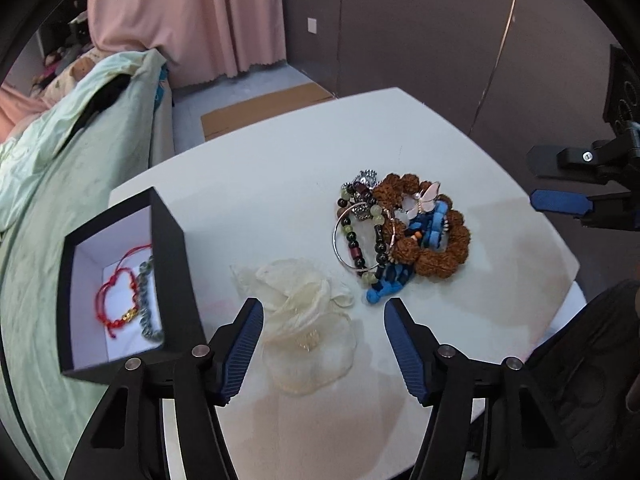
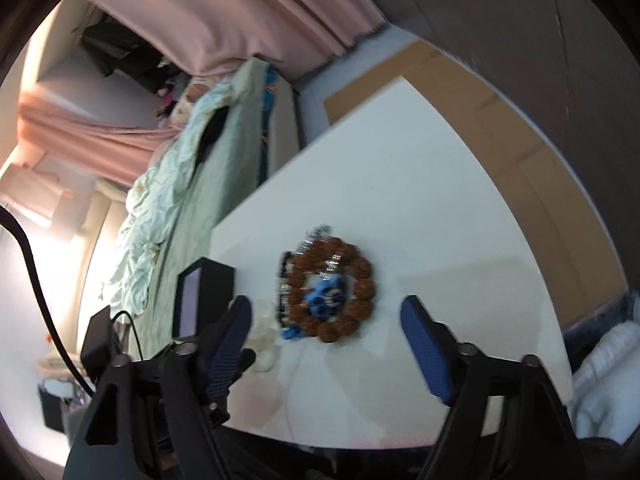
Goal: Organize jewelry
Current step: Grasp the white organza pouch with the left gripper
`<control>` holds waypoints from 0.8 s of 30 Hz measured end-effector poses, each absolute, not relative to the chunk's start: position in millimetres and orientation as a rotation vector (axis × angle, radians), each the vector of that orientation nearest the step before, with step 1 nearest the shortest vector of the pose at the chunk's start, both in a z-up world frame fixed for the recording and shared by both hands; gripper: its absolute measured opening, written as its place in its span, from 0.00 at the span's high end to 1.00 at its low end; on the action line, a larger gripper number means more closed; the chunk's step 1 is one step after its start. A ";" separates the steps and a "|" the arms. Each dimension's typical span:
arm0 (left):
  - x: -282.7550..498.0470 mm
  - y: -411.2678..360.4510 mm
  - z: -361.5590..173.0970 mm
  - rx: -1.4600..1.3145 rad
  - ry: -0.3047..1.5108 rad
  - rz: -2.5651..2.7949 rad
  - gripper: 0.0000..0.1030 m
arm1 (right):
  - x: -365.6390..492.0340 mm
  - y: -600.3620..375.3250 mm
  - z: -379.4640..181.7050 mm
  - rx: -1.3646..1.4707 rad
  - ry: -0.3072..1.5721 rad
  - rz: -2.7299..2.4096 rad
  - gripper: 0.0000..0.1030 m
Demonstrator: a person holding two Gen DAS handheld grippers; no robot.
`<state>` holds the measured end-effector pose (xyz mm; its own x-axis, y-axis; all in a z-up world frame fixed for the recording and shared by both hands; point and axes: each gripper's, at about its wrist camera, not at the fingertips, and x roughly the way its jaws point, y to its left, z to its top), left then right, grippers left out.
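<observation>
No brand, label or writing can be read on anything in either view.

The left gripper [image 1: 323,312] hangs over the white table [image 1: 272,176] with its jaws spread wide and nothing between them but a sheer pouch [image 1: 308,320], which lies flat on the table just under and ahead of the gap. Beyond the pouch, ahead and to the right of the jaws, sits the jewelry pile [image 1: 400,228]: a brown bead bracelet [image 1: 440,256], a thin bangle [image 1: 340,248], a strand of dark and green beads, a blue knotted cord [image 1: 388,284] and a pink butterfly piece [image 1: 426,200], all tangled together. Left of the jaws stands an open black box [image 1: 120,280] holding a red cord bracelet [image 1: 116,304] and a grey bead bracelet [image 1: 146,300].

The right gripper [image 2: 326,322] also has its jaws spread and empty; in its blurred view the pile lies on the table ahead, between the two fingers
</observation>
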<state>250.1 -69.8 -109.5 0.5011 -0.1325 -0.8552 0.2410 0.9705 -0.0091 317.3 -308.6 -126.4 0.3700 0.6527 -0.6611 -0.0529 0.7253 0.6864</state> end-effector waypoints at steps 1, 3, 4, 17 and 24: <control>252.3 -70.0 -111.3 0.116 1.026 -0.229 0.44 | 319.0 -308.9 -129.6 0.647 1.120 0.499 0.37; 258.4 -70.2 -116.0 0.108 1.046 -0.230 0.45 | 322.4 -304.7 -134.0 0.656 1.136 0.512 0.40; 261.0 -70.1 -118.6 0.105 1.055 -0.232 0.45 | 323.9 -301.6 -135.0 0.654 1.141 0.516 0.40; 273.4 -59.1 -134.5 0.066 1.082 -0.260 0.97 | 338.1 -263.1 -149.1 0.622 1.211 0.513 0.47; 264.8 -52.5 -102.0 0.048 0.990 -0.276 0.98 | 340.5 -251.9 -162.6 0.580 1.260 0.458 0.66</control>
<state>264.8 -52.5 -102.0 0.5169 -0.2079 -0.8304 0.2516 0.9641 -0.0848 340.5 -251.9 -162.6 0.2503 0.6166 -0.7464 -0.0072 0.7721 0.6355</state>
